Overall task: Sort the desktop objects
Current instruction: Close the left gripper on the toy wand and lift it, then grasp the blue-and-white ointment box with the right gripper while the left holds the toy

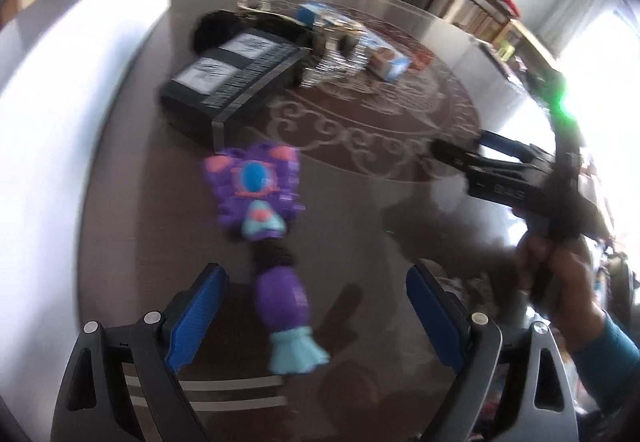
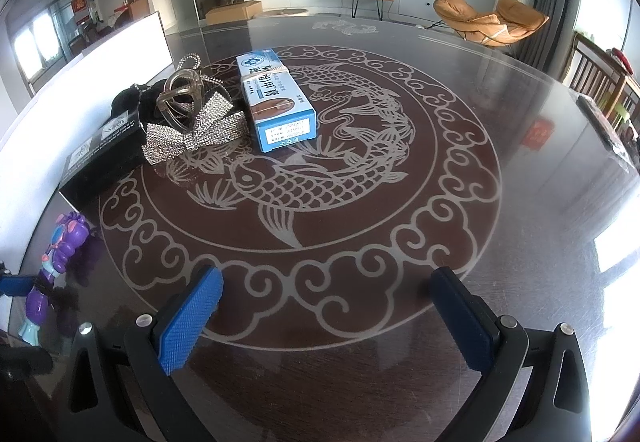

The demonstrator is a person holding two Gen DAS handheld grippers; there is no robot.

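A purple and teal toy [image 1: 264,226] lies on the dark table, its lower end between the open fingers of my left gripper [image 1: 316,306]; whether the pads touch it I cannot tell. It also shows at the far left of the right wrist view [image 2: 52,266]. Behind it sit a black box [image 1: 236,78], a rhinestone bow [image 2: 196,134], a gold hair claw [image 2: 182,98] and a blue medicine box [image 2: 276,98]. My right gripper [image 2: 326,316] is open and empty above the carved table [image 2: 460,170]; it shows in the left view [image 1: 480,158].
A white board [image 1: 80,82] stands along the table's left side. A dark fuzzy item [image 2: 128,102] lies behind the black box. Chairs [image 2: 488,18] and a wooden chair [image 2: 600,82] stand beyond the table's far and right edges.
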